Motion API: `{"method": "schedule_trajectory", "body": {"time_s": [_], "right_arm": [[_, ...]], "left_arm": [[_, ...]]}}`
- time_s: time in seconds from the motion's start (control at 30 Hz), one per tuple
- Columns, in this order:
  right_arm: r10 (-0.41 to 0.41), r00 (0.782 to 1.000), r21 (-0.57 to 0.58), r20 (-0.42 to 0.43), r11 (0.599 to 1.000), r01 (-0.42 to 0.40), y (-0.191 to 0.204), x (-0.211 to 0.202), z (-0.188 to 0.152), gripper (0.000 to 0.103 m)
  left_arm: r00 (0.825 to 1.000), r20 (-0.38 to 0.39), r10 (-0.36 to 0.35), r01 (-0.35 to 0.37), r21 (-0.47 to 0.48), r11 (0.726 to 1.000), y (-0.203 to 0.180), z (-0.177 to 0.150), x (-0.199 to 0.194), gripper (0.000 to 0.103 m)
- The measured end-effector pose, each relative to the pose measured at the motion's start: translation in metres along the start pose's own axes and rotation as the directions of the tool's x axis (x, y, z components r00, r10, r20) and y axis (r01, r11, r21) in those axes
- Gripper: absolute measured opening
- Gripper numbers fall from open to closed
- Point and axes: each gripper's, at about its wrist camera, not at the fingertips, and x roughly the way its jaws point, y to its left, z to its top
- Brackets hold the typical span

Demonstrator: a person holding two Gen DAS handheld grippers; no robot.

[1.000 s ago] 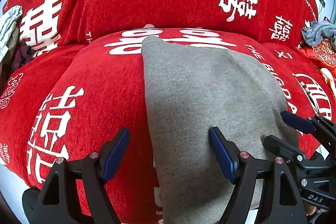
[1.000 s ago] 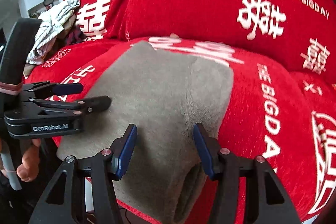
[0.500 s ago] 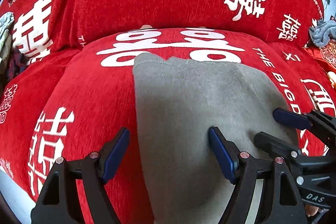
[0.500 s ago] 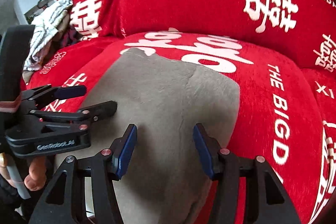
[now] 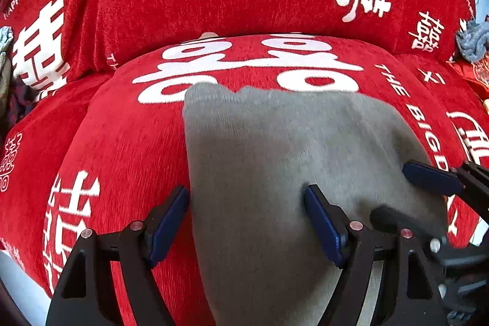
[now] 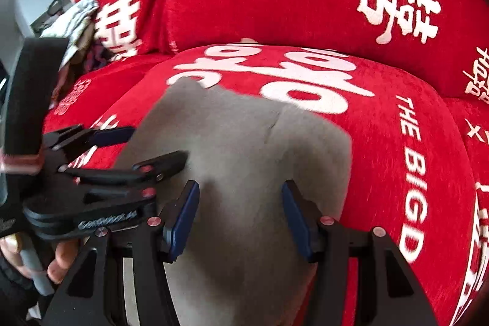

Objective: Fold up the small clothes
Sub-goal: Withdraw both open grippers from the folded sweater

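Nearest, the left gripper (image 5: 246, 226) stands with its blue-padded fingers (image 5: 166, 222) spread apart over the near left edge of a grey garment (image 5: 275, 148), nothing pinched between them. Just to its right, the right gripper (image 6: 240, 217) also holds its fingers (image 6: 183, 216) apart above the garment's near right part, gripping nothing. The grey garment lies flat on the seat cushion of a sofa under a red cover (image 5: 122, 127) printed with white characters. Farther off, crumpled pale cloth (image 6: 76, 20) sits at the far left and a grey-blue cloth (image 5: 472, 40) at the far right.
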Motion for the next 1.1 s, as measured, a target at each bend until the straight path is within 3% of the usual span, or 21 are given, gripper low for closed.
{"method": "schedule_trajectory", "body": {"time_s": [0.13,0.27,0.43,0.53,0.7,1.1], "right_arm": [[-0.092,0.995,-0.095,0.045,0.991,0.096,0.023,-0.015,-0.028,0.060],[-0.133,0.987,-0.130,0.085,0.981,0.144,0.037,-0.032,-0.048,0.062],[-0.138,0.984,-0.102,0.115,0.983,0.150,0.038,-0.044,-0.067,0.065],[-0.156,0.980,-0.107,0.121,0.980,0.169,0.043,-0.047,-0.076,0.068],[-0.194,0.974,-0.130,0.118,0.969,0.208,0.055,-0.049,-0.084,0.072],[-0.187,0.981,-0.097,0.043,0.977,0.191,0.054,-0.051,-0.099,0.078]], "left_arm": [[0.999,0.048,0.022,-0.023,0.018,1.000,-0.005,-0.018,-0.015,0.079],[0.997,0.072,0.025,-0.028,0.040,0.999,-0.009,-0.035,-0.028,0.079],[0.996,0.083,0.010,-0.012,0.030,0.999,-0.006,-0.056,-0.036,0.079],[0.995,0.094,0.033,-0.035,0.017,0.999,-0.005,-0.069,-0.039,0.094],[0.995,0.095,0.017,-0.017,0.001,1.000,-0.002,-0.078,-0.043,0.094],[0.995,0.095,0.020,-0.020,0.000,1.000,-0.004,-0.090,-0.052,0.094]]}}
